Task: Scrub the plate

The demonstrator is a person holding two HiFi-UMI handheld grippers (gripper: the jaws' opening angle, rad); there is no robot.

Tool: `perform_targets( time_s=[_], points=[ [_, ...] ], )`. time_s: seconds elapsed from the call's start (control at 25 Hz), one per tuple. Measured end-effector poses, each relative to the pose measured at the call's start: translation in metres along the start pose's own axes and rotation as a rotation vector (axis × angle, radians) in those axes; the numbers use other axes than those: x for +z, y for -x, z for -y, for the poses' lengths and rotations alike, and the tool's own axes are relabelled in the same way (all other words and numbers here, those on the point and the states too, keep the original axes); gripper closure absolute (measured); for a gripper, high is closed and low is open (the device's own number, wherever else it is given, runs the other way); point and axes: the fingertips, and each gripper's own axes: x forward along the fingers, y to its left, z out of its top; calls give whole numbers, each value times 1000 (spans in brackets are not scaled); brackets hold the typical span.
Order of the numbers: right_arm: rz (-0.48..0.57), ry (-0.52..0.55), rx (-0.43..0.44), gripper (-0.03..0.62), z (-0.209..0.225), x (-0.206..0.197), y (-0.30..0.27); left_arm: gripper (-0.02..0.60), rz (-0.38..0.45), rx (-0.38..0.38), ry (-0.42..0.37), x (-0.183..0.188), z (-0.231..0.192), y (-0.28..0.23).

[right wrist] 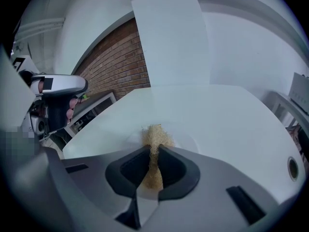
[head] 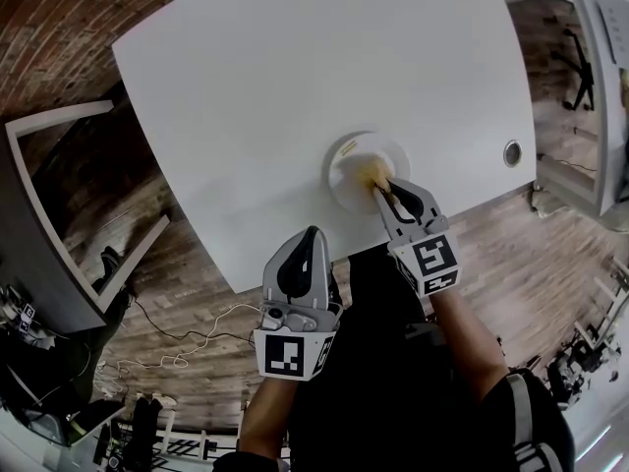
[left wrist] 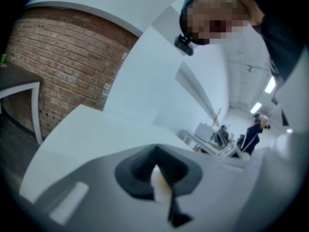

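A small white plate sits near the front edge of the white table. My right gripper is shut on a straw-coloured fibre scrubber, which rests on the plate's near half. In the right gripper view the scrubber sticks out between the jaws over the plate. My left gripper hangs off the table's front edge, left of and below the plate, with its jaws together. In the left gripper view a pale sliver shows between the jaws of the left gripper; I cannot tell what it is.
A round cable hole is set in the table at the right, near the edge. Wooden floor with loose cables lies below the front edge. A white frame and a brick wall stand to the left.
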Motion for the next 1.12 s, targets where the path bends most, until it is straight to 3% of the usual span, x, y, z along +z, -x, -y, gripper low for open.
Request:
perform_targets(
  time_s=[0.76,1.12],
  points=[
    [53,-50,-180,553,74,6,31,578,13,-38,-36,11,25,-6],
    [154,-52,-205,553,76,46,69,578,56,-64,-78,40,47,0]
  ],
)
